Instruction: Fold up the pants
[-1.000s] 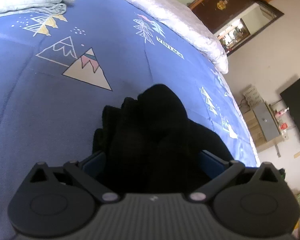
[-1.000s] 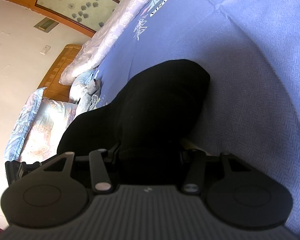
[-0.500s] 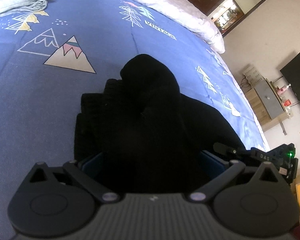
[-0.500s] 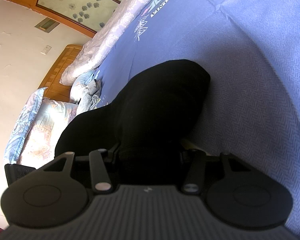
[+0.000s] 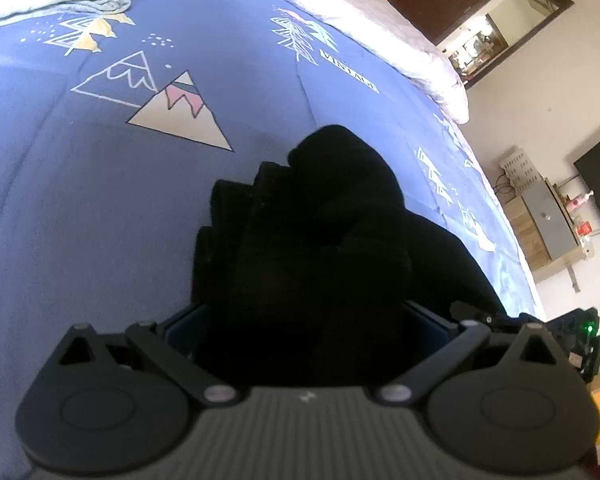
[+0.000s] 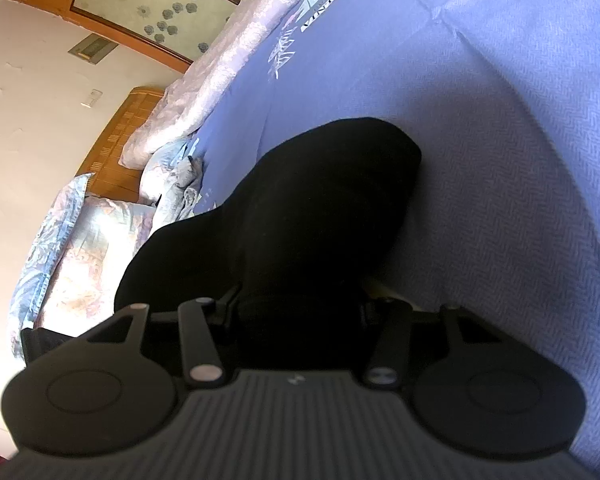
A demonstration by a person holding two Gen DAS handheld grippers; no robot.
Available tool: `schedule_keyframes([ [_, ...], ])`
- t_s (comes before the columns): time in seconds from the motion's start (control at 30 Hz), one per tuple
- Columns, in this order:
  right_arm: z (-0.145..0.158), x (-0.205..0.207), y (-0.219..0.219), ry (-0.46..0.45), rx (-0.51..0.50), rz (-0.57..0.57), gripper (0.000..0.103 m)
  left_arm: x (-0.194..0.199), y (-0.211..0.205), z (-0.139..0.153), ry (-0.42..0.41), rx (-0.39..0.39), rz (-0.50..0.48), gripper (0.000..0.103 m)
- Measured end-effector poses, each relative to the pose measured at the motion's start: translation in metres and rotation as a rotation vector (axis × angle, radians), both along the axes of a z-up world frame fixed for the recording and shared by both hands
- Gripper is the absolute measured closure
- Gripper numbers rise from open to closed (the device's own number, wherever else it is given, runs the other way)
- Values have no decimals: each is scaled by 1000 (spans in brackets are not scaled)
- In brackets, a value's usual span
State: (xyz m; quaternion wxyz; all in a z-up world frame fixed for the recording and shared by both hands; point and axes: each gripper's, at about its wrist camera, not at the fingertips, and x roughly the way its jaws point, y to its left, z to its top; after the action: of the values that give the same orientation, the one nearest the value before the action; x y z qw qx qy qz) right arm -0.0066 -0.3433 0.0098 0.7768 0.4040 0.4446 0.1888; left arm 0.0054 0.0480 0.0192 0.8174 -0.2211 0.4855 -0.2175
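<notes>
Since half a second earlier, my left gripper (image 5: 304,320) tipped up a little, so the mountain prints sat lower in its view. Both sets of jaws were clamped on bunched black pants (image 5: 312,232). My right gripper (image 6: 300,304) kept still. Around them lay the blue bedspread (image 5: 80,200).
</notes>
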Motion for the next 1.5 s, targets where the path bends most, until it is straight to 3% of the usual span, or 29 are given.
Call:
schedule_keyframes([
  [0.23, -1, 1, 2, -4, -5, 1, 49, -2, -19, 1, -39, 56, -44, 0],
  [0.93, -4, 0, -1, -12, 3, -14, 49, -4, -17, -1, -48, 55, -50, 1],
  [1.13, -4, 0, -2, -15, 21, -25, 43, -2, -18, 1, -27, 47, -36, 1],
  [1.27, -3, 0, 0, -26, 18, -16, 40, -3, -22, 2, -8, -23, -63, 2],
  [1.5, -4, 0, -2, -40, 26, -5, 34, -4, -32, -1, -42, 37, -98, 7],
])
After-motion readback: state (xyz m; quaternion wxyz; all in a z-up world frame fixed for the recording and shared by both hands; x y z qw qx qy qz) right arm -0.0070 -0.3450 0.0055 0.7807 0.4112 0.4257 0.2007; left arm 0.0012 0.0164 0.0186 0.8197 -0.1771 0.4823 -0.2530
